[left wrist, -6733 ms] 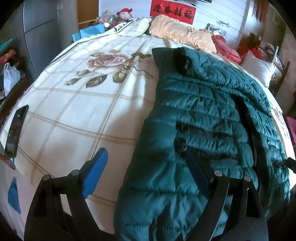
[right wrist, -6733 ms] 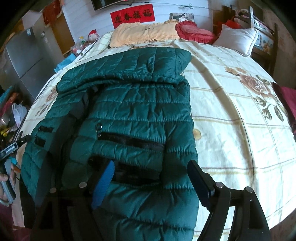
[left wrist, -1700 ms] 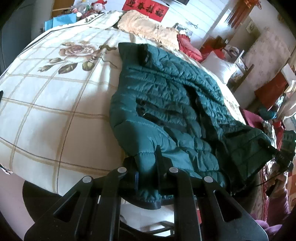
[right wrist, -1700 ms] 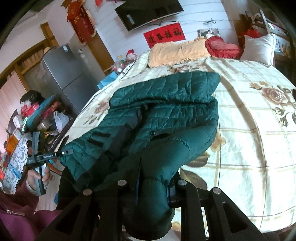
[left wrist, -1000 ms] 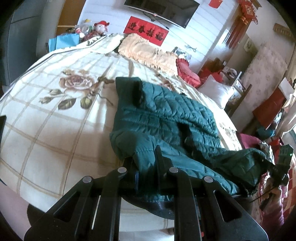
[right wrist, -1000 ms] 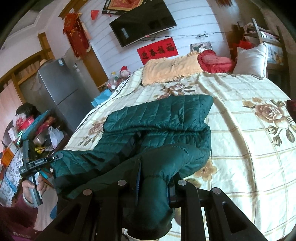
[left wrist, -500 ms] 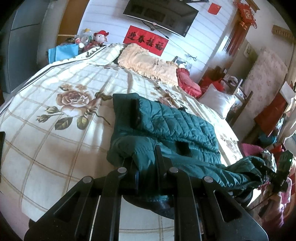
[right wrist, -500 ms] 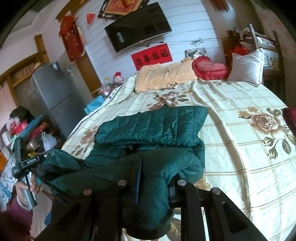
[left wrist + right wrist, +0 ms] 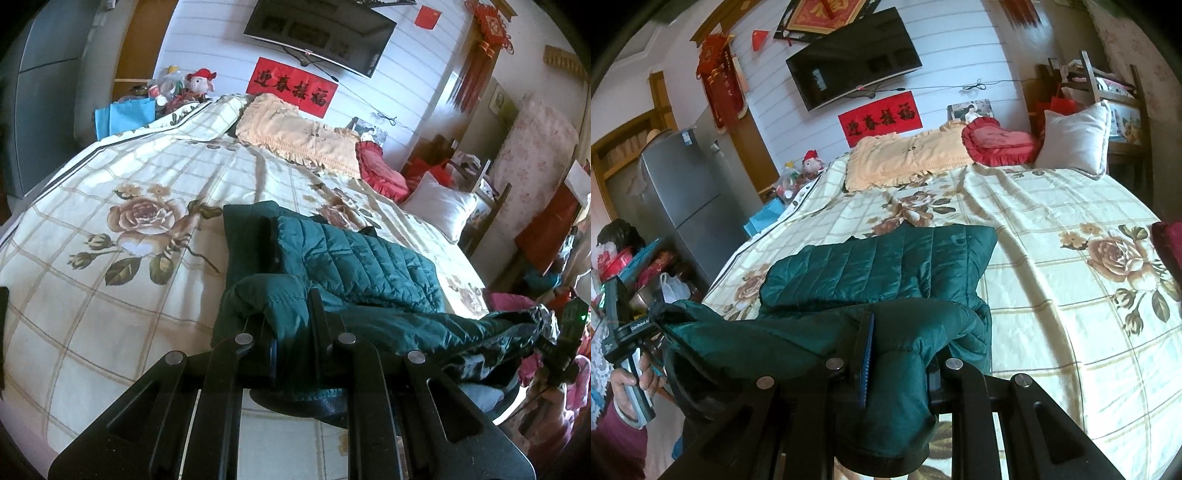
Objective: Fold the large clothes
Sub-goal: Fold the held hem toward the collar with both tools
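A dark green quilted jacket (image 9: 354, 254) lies on the flowered bedspread (image 9: 110, 236), its upper part and hood flat on the bed. My left gripper (image 9: 291, 325) is shut on one corner of its hem, lifted off the bed. In the right wrist view the same jacket (image 9: 886, 258) shows its hood end flat, and my right gripper (image 9: 897, 350) is shut on the other hem corner, bunched thick between the fingers. The hem hangs stretched between both grippers. The left gripper (image 9: 624, 332) and the hand holding it show at the left edge of the right wrist view.
Pillows lie at the bed's head: a peach one (image 9: 295, 133), a red heart cushion (image 9: 997, 142), a white one (image 9: 1075, 136). A grey fridge (image 9: 683, 192) and cluttered shelf stand to the left of the bed. A wooden chair (image 9: 1115, 92) is at the right.
Both grippers have carried the hem up and toward the head of the bed, so the lower half now doubles over the upper half. The grips have not changed.
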{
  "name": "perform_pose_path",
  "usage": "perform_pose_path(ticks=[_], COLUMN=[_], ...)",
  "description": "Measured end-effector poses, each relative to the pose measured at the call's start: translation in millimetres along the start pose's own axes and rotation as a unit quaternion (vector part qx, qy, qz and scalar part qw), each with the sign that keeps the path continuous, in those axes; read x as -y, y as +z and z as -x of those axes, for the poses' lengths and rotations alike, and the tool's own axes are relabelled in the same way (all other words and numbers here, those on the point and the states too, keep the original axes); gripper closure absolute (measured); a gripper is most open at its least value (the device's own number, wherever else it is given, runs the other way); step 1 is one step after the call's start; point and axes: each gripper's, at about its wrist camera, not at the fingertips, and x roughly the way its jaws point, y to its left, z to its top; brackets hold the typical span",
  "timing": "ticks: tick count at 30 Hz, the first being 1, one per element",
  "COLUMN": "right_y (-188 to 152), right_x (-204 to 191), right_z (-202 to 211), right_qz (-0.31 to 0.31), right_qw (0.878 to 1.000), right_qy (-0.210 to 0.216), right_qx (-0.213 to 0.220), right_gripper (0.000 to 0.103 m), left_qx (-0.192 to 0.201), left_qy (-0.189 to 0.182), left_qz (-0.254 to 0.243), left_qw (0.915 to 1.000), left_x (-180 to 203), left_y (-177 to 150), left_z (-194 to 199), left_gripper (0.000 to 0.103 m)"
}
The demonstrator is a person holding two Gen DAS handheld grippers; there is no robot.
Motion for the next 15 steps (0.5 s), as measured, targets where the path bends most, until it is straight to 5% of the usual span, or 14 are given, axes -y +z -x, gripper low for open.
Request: perform_pose_path(ticks=[15], right_y=[28], right_x=[6], right_z=[-33], right_qz=[0.002], right_qw=[1.0], right_qy=[-0.021], right_qx=[-0.004], right_gripper=[0.085], left_qx=[-0.004], left_qy=[0.015], left_qz=[-0.001], left_qw=[0.9999], left_x=[3], left_y=[28], left_z=[-33], left_gripper=[0.091])
